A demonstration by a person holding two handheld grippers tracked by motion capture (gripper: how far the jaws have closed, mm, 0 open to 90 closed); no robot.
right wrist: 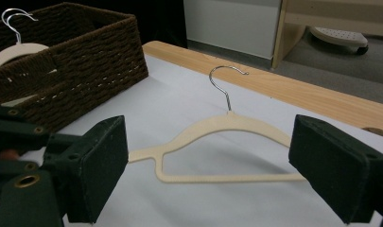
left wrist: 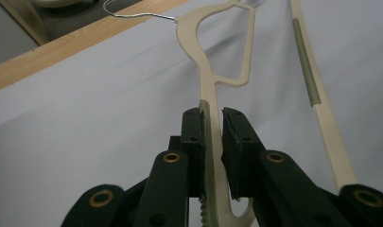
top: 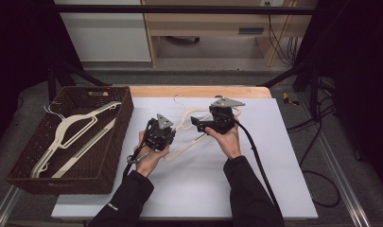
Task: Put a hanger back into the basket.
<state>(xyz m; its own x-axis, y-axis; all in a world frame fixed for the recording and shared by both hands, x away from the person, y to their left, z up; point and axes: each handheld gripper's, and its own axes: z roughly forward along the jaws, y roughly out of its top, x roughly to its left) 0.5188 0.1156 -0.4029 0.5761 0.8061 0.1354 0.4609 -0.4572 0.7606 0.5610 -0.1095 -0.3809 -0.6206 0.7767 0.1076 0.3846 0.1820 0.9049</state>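
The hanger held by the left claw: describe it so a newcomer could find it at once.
Start at the white sheet covering the table, right of the brown basket. The cream hanger lies between the two hands, one arm between the left claw jaws. Unlike the basket's hangers, it lies on the sheet.

The high view is dim at its edges, near black to left and right, while the white sheet [top: 189,179] is evenly lit from above with soft, faint shadows. It is somewhat soft and low in detail. In the left gripper view the near fingers [left wrist: 194,142] are sharp, the far desk [left wrist: 61,52] edge blurred. The right gripper view shows close fingers [right wrist: 101,165] slightly blurred, with no glare.
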